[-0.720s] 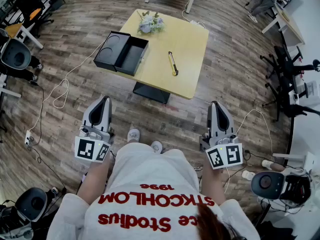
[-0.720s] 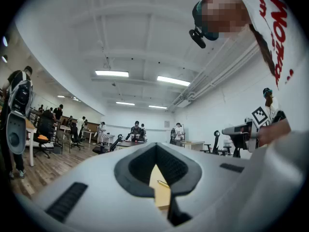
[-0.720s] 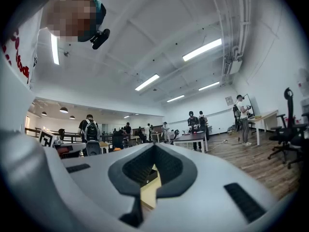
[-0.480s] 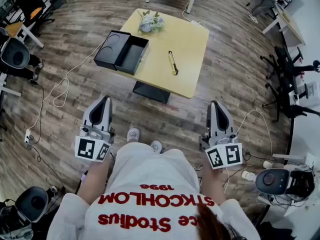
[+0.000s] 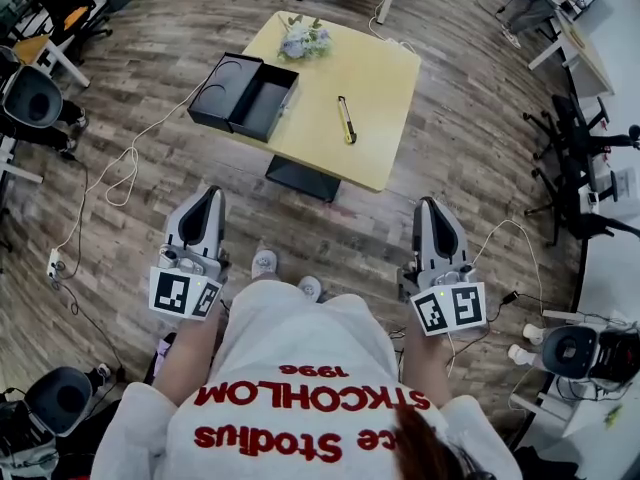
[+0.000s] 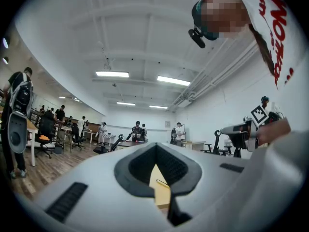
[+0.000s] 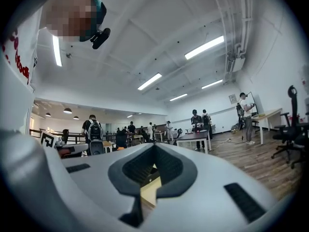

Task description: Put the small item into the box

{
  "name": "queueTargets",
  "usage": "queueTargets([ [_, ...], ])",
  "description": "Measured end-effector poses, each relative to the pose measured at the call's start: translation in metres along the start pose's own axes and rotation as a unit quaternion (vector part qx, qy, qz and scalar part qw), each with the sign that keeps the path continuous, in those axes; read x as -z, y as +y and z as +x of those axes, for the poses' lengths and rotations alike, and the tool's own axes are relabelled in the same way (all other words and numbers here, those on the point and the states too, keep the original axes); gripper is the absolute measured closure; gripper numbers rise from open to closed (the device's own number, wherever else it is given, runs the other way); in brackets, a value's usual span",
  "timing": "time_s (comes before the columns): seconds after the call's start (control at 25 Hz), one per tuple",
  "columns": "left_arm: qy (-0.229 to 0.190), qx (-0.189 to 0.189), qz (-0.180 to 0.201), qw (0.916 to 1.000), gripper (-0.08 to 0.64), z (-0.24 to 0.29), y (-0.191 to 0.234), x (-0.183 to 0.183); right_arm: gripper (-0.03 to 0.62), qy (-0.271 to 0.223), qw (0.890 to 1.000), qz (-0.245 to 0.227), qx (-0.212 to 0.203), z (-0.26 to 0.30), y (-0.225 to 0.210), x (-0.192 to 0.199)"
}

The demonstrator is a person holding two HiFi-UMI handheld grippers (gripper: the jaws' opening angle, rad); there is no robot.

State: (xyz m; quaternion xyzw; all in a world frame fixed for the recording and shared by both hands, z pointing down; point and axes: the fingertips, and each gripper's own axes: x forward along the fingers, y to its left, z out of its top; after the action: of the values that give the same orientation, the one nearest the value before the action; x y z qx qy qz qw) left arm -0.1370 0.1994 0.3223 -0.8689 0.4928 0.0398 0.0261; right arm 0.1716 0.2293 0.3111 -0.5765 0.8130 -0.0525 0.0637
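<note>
Yellow table (image 5: 385,88) on wood floor (image 5: 470,178), flower bunch (image 5: 304,40) at its far edge, office chair (image 5: 32,96) at left

I see the surface (image 5: 385,108) and black box (image 5: 245,93) sitting slightly higher in frame now; the round stool (image 5: 570,351) at lower right has slid rightward.

A square pale-wood table (image 5: 385,88) stands on the plank floor (image 5: 470,178); an open black box (image 5: 245,98) sits at its left edge; flowers (image 5: 304,39) lie at the far edge; a slim yellow-and-black small item (image 5: 346,121) lies mid-table, apart from both.
</note>
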Motion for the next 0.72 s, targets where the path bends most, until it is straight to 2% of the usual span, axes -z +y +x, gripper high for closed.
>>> queueTargets([
  [0.44, 0.005, 0.002, 0.001, 1.0000, 0.558, 0.007, -0.008, 0.001, 0.589, 0.002, 1.000, 0.013, -0.018, 0.007, -0.001, -0.002],
  [0.72, 0.008, 0.013, -0.010, 0.9998, 0.558, 0.038, 0.007, 0.013, 0.589, 0.008, 1.000, 0.011, -0.007, 0.031, -0.015, 0.001],
])
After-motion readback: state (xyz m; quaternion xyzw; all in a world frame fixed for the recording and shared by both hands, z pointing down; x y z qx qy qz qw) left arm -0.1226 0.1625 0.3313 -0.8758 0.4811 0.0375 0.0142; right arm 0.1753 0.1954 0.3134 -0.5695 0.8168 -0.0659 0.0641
